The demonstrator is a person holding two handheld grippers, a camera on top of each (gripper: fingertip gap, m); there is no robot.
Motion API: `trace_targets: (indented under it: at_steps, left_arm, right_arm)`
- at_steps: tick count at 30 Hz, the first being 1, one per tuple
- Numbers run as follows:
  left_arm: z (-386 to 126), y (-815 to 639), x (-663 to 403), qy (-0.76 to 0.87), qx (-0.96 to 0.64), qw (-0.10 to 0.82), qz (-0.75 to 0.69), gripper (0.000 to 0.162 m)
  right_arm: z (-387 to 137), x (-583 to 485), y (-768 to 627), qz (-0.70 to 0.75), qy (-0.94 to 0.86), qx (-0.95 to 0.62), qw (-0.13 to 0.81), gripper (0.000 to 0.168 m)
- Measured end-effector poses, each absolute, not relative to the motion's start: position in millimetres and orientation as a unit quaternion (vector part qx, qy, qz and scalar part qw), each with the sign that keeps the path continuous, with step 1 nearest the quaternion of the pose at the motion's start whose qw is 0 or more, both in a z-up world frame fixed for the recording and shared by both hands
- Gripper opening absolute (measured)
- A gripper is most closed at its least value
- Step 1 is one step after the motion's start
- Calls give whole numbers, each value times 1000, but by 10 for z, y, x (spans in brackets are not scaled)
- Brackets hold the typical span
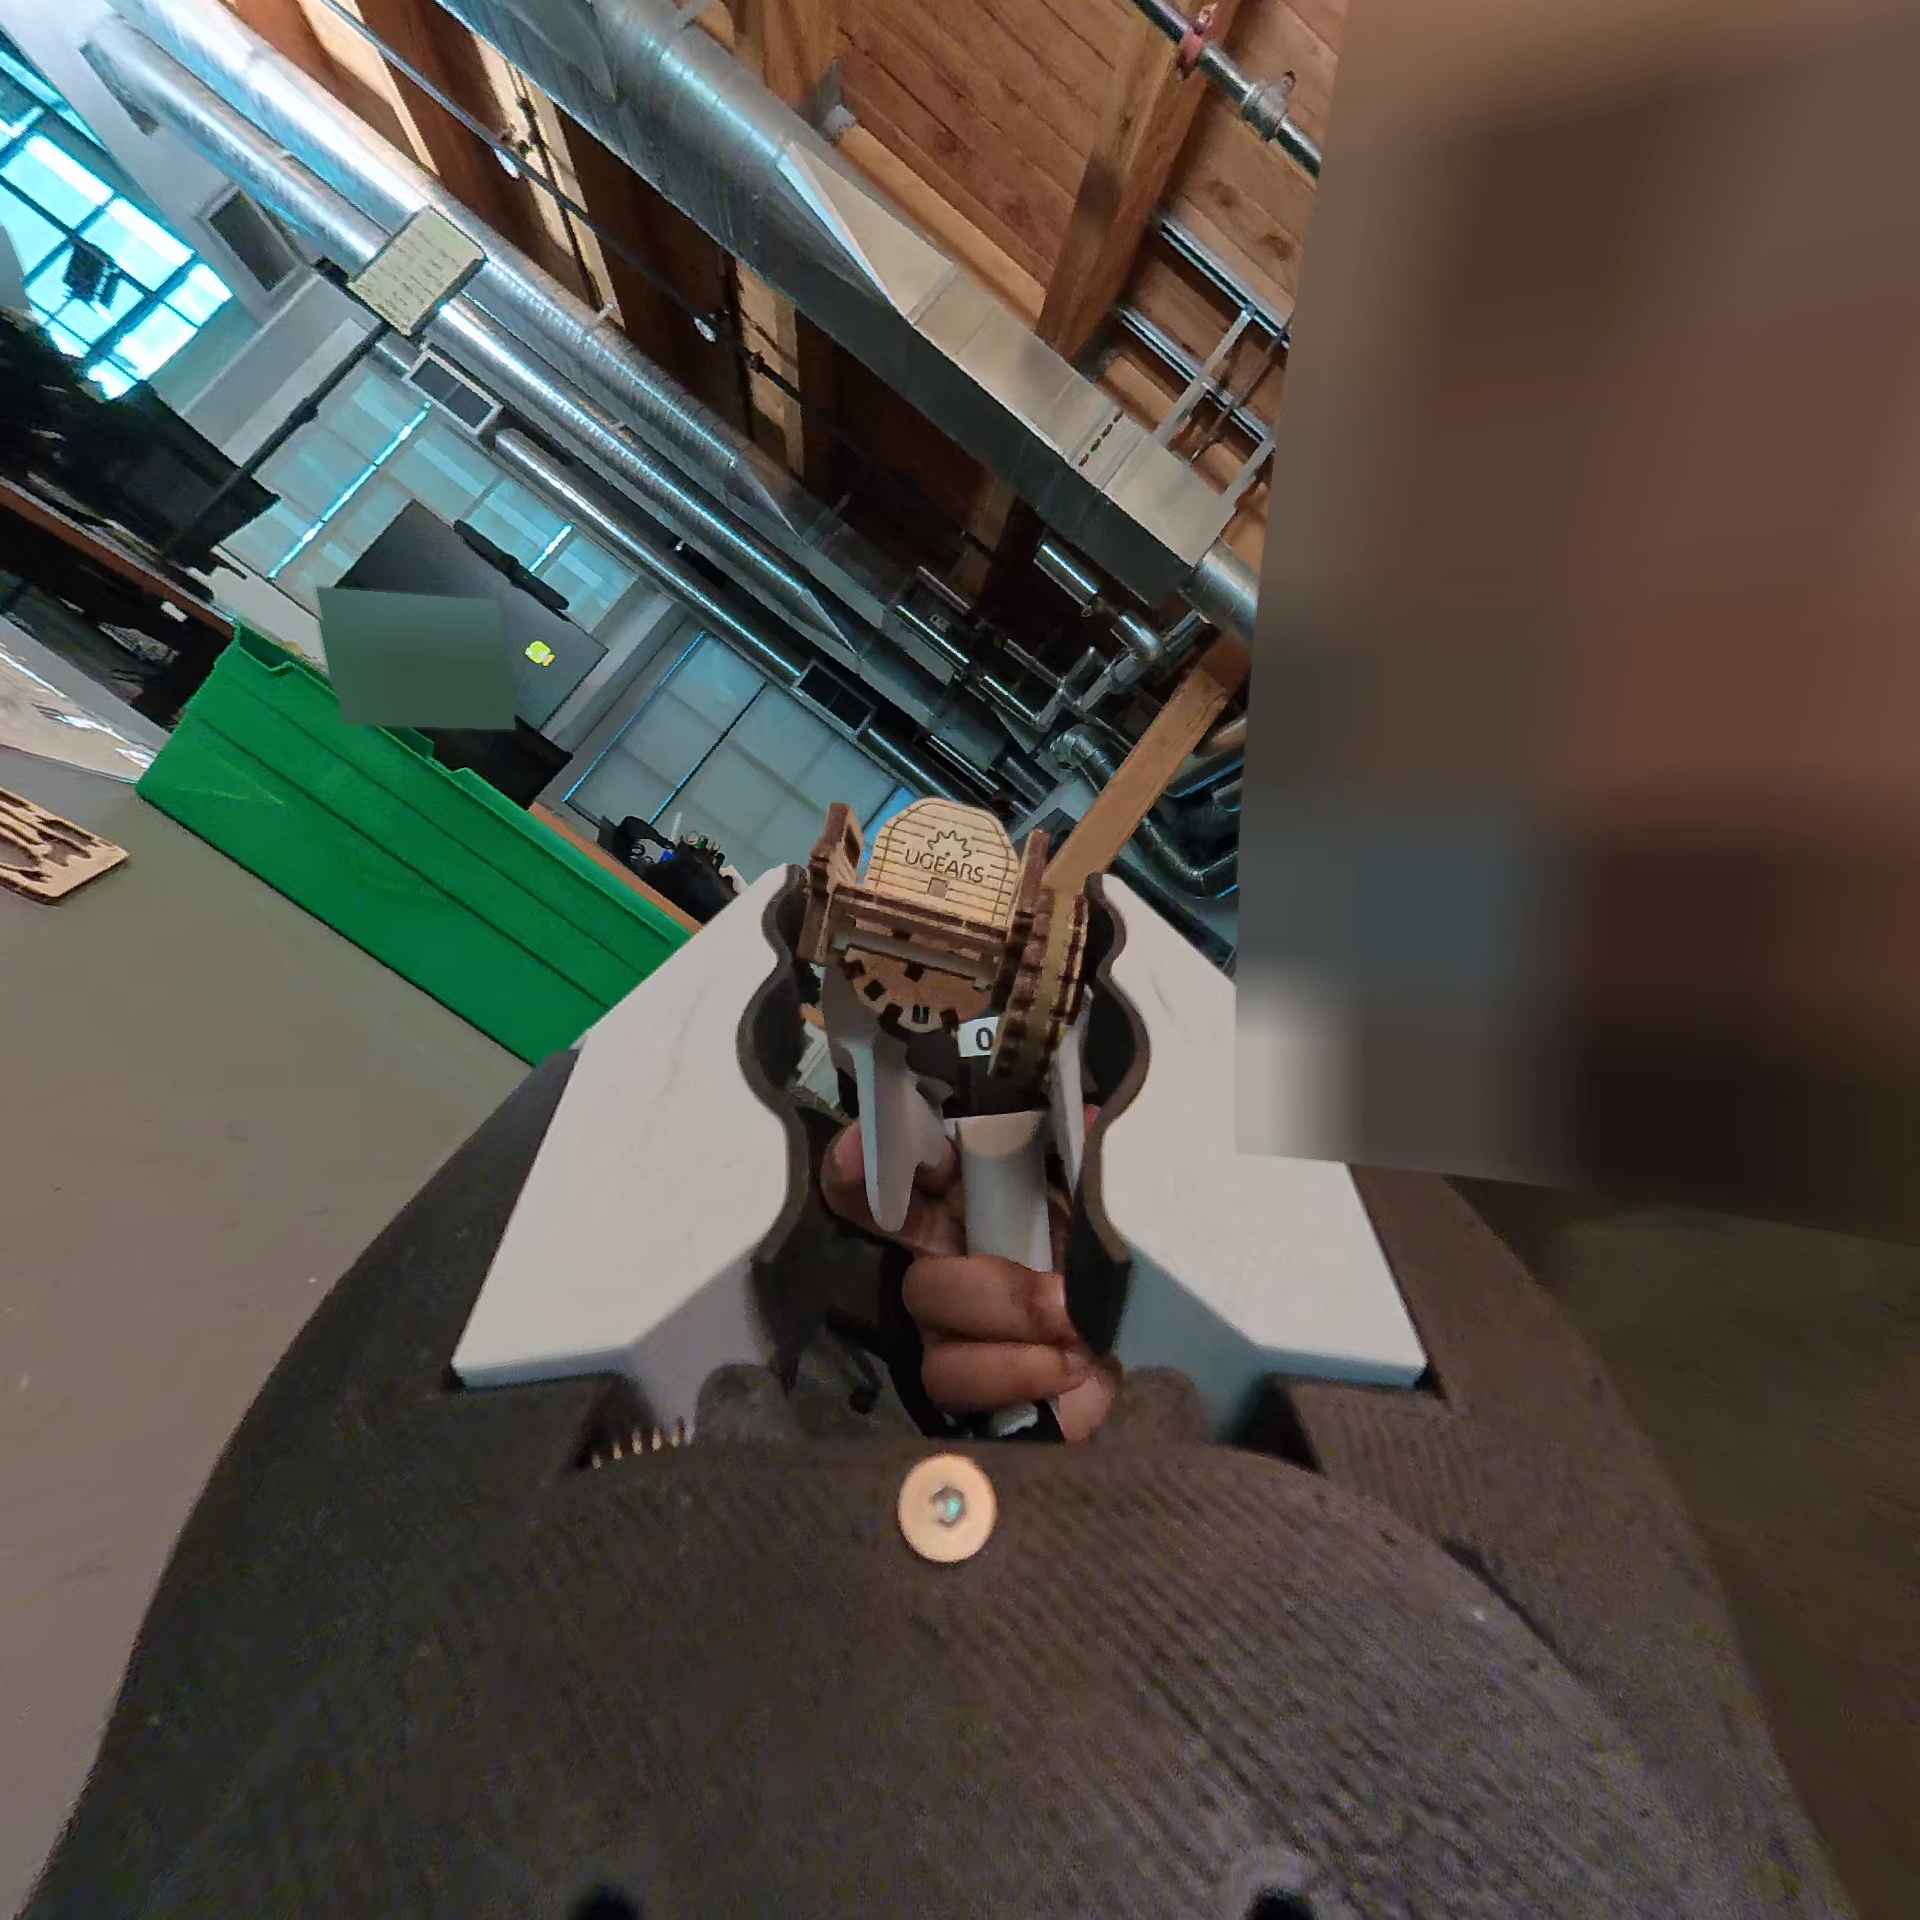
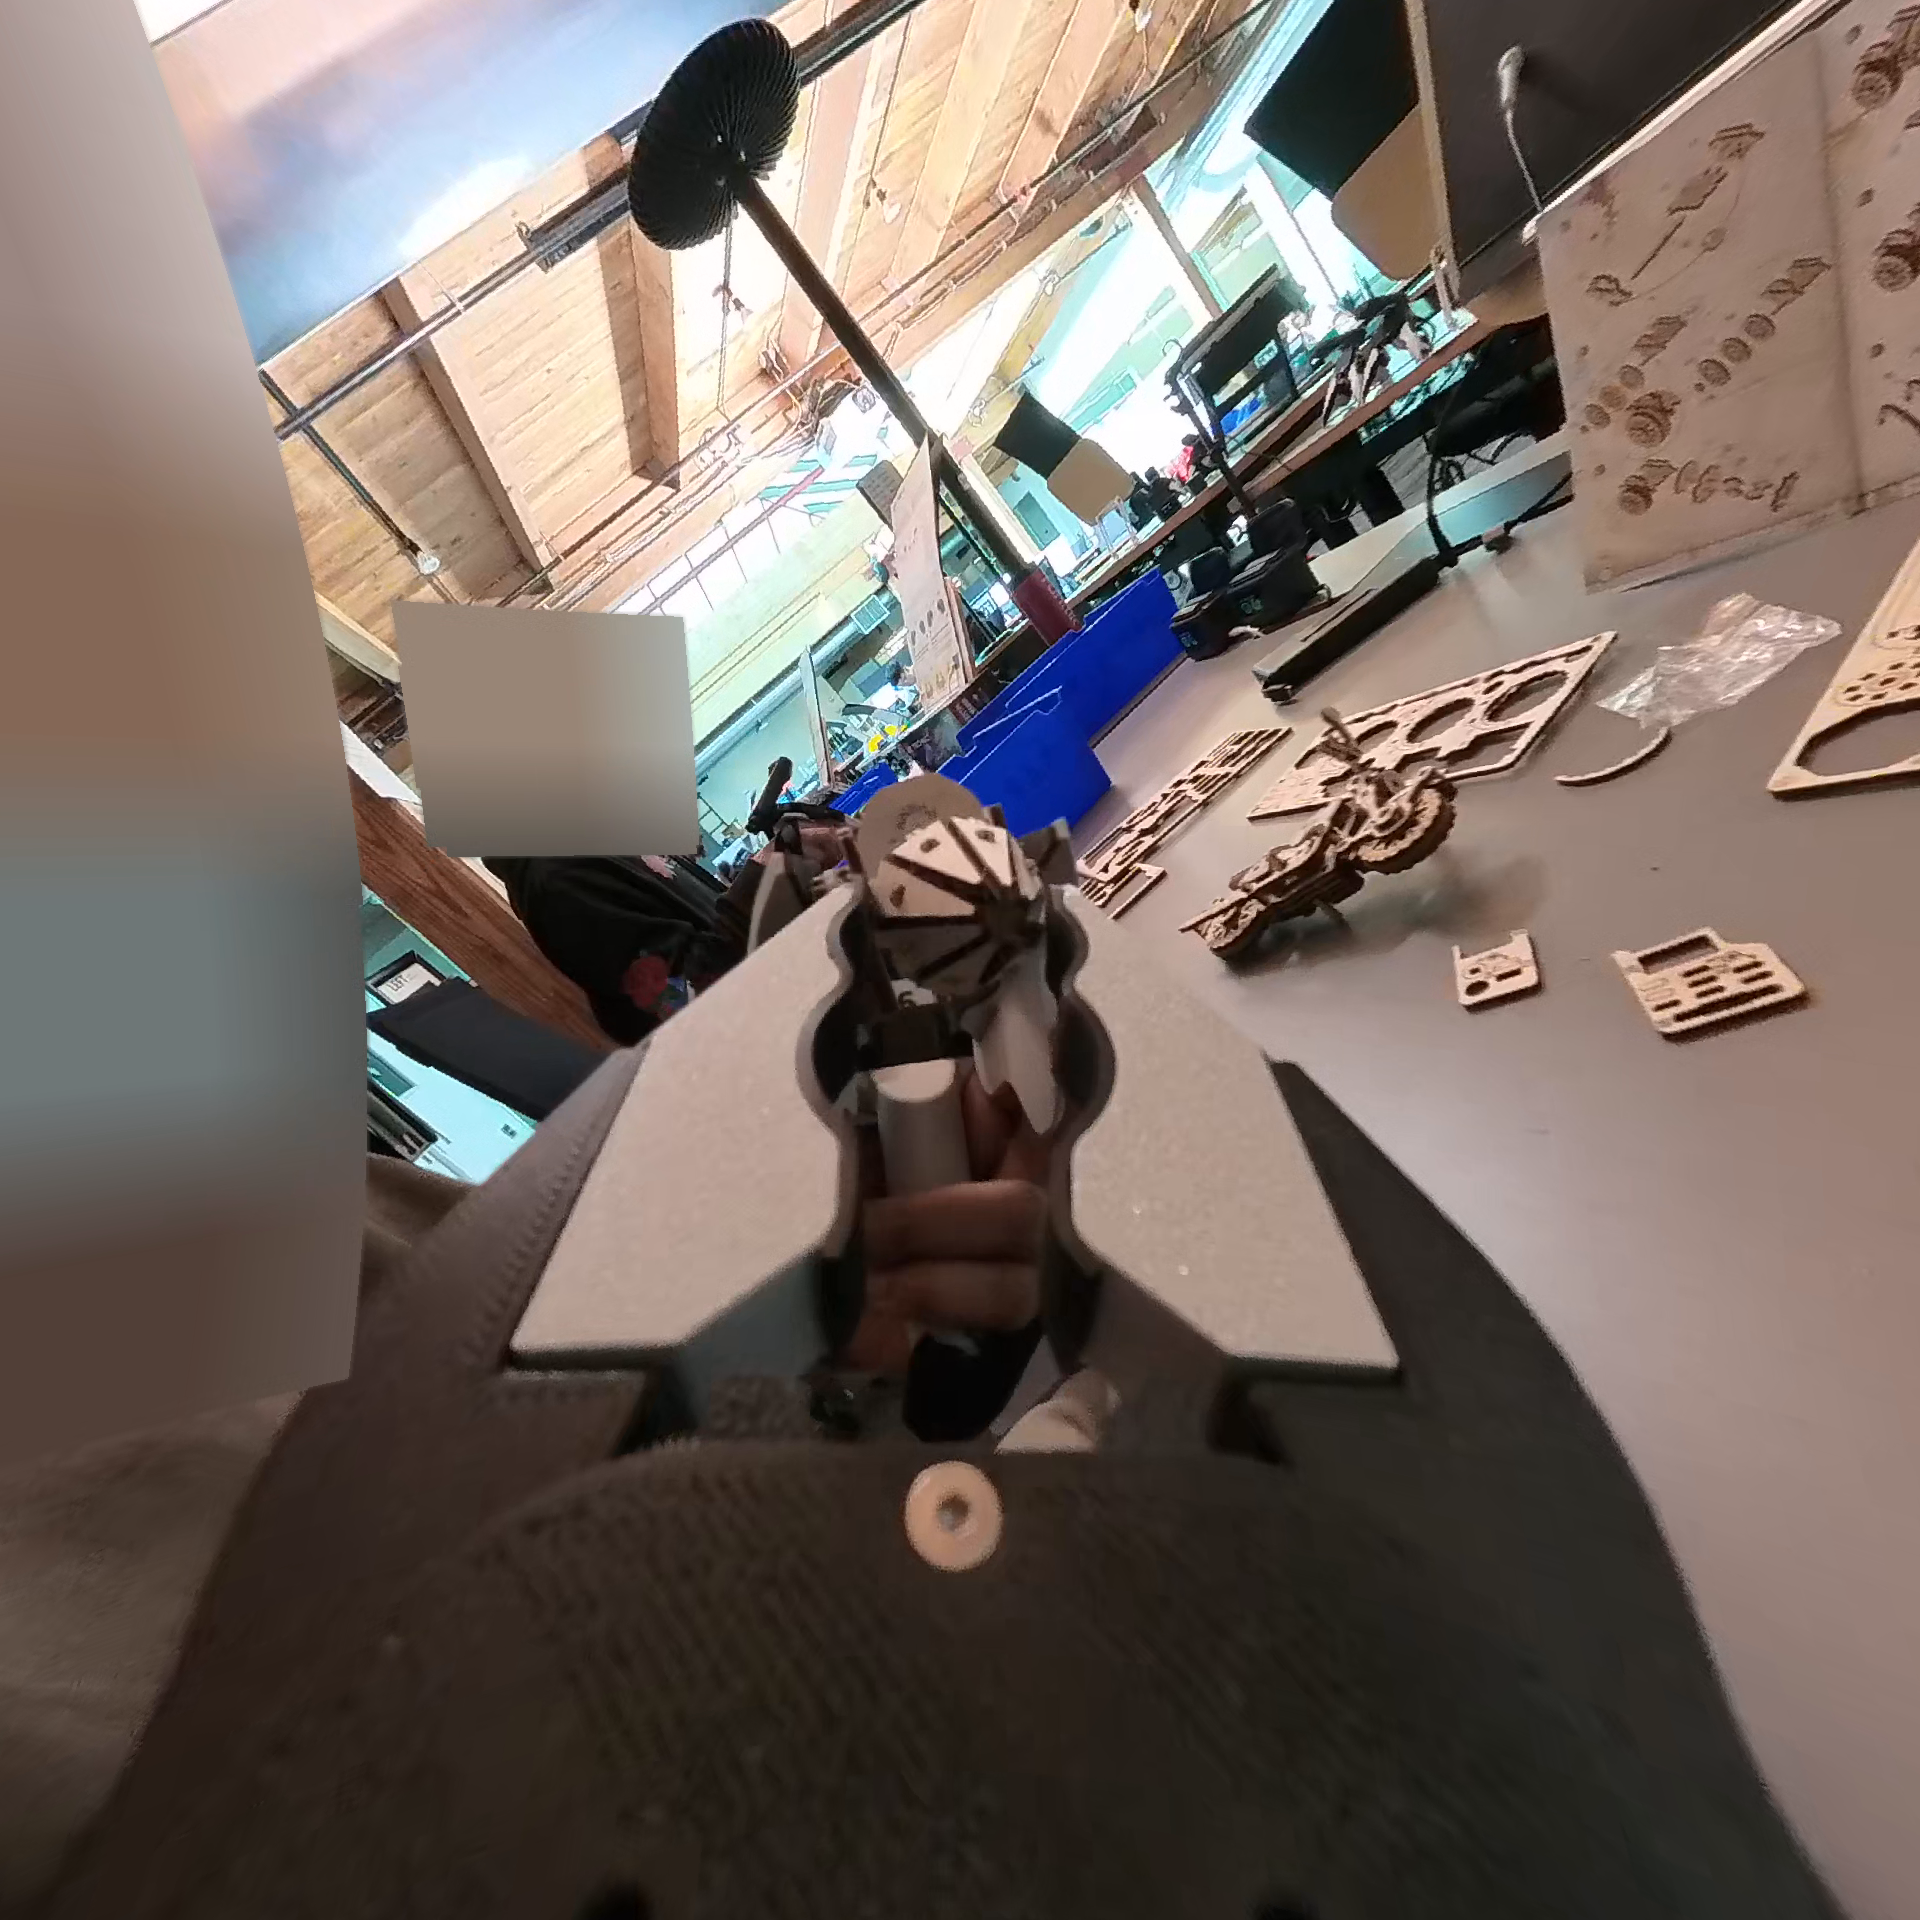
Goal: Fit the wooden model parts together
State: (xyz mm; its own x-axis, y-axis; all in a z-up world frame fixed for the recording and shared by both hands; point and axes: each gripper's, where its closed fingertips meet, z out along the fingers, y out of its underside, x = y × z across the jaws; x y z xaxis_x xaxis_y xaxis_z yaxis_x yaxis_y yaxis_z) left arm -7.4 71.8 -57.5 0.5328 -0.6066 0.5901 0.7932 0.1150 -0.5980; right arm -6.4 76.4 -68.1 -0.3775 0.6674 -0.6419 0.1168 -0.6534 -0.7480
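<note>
A small wooden sub-assembly (image 1: 940,914) with an arched plate, slats and toothed gear wheels sits between my left gripper's (image 1: 943,925) grey fingers (image 1: 665,1049), held up off the table. In the right wrist view its other side shows as a round faceted wooden part (image 2: 951,883), between my right gripper's (image 2: 954,896) fingers (image 2: 1174,1122). Both grippers are shut on it from opposite sides, facing each other. Behind the part, each view shows the other gripper's white handle (image 1: 1003,1195) (image 2: 914,1132) and the hand (image 1: 997,1330) (image 2: 951,1247) that holds it.
A green bin (image 1: 395,831) and a cut-out wooden sheet (image 1: 52,852) lie at the left on the grey table (image 1: 208,1091). To the right are a built wooden motorcycle (image 2: 1330,862), punched sheets (image 2: 1455,717), two small fret pieces (image 2: 1709,992), a plastic bag (image 2: 1714,655) and blue bins (image 2: 1039,727).
</note>
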Motion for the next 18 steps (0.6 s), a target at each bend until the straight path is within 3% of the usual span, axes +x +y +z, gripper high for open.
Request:
trace_targets:
  at_steps: [1,18]
  left_arm:
    - [-575,715,-73,-97,-470,741,-470,50]
    - [-597,729,-68,-91,-482,734,-469,51]
  right_arm:
    - [-680,-66,766,741,-373,-526,189,31]
    - [-708,-83,746,754,-368,-517,169,31]
